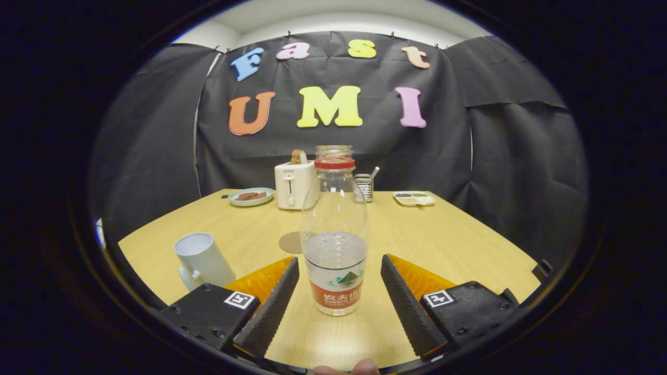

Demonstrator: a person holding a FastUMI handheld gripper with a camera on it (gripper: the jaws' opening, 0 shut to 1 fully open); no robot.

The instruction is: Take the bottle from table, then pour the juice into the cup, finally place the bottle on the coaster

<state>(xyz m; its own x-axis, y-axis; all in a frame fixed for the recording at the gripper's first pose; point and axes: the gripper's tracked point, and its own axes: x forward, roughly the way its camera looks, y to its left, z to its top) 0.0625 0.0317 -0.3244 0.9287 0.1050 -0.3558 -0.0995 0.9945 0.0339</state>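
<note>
Spread wide, our gripper [340, 291] has its two fingers standing on either side of the plastic water bottle [335, 245], and we see a gap between each finger and the bottle's wall, so nothing is gripped yet. We take the bottle as our landmark: it stands upright on the wooden table [458, 245], between the fingers, with its red cap on and liquid filling roughly its lower half.

Left of the bottle and near our left finger stands the white mug [202, 260], and we cannot see into it. Just behind the bottle, peeking out at its left side, lies the round coaster [291, 242], flat and bare. Farther behind the bottle sit a white toaster [294, 183] with a slice of bread in it, a plate [251, 197] to the toaster's left, a small wire holder [366, 186] and a divided dish [414, 198] off to the right.

We judge the task barely begun: the grasp is lined up but not closed. Closing on the bottle, lifting, pouring into the mug and setting the bottle on the coaster all remain. The cap being on may matter for the pour.
</note>
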